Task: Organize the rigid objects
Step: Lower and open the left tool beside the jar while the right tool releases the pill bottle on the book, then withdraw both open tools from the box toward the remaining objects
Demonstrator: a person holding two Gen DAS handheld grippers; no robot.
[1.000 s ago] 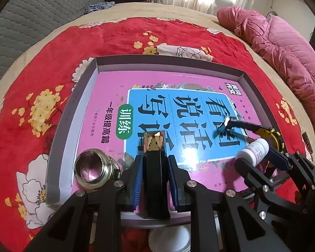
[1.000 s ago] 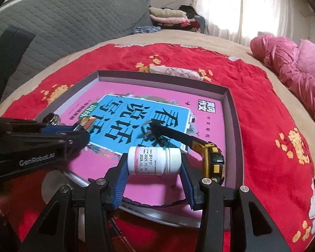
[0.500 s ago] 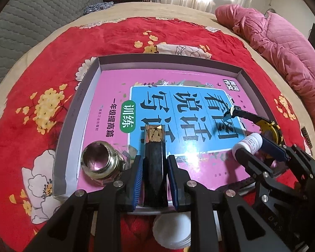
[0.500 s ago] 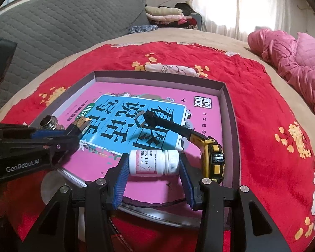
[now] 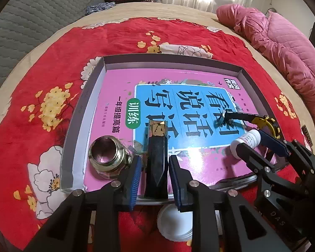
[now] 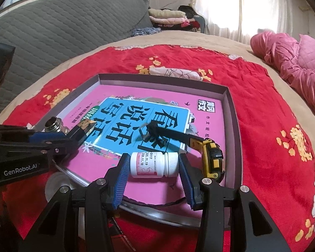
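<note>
Tray (image 5: 88, 96): shallow grey box on a red floral blanket (image 5: 44, 79) on the bed; low walls on the far, left and right sides, the near edge under the grippers.
Open room: the pink book (image 5: 115, 88) lining the tray is bare across the upper half of the frame.
Left gripper (image 5: 154, 168): jaws have just been opening and now stand released, a thin gap on each side of the dark block (image 5: 156, 155) (gold-flecked far end) lying between them at the tray's near edge.
Brass fitting (image 5: 108, 157): threaded, upright, just left of the left jaw.
Right gripper (image 6: 152, 169): jaws clenched on a white pill bottle (image 6: 151, 164) lying sideways, low over the book at lower centre.
Tape measure (image 6: 212, 157): yellow and black, just right of the bottle, black tape drawn out.
Writing: bottle reads "2025.11.19"; "GenRobot.AI" on the left gripper body; large Chinese characters on the book's blue panel.
</note>
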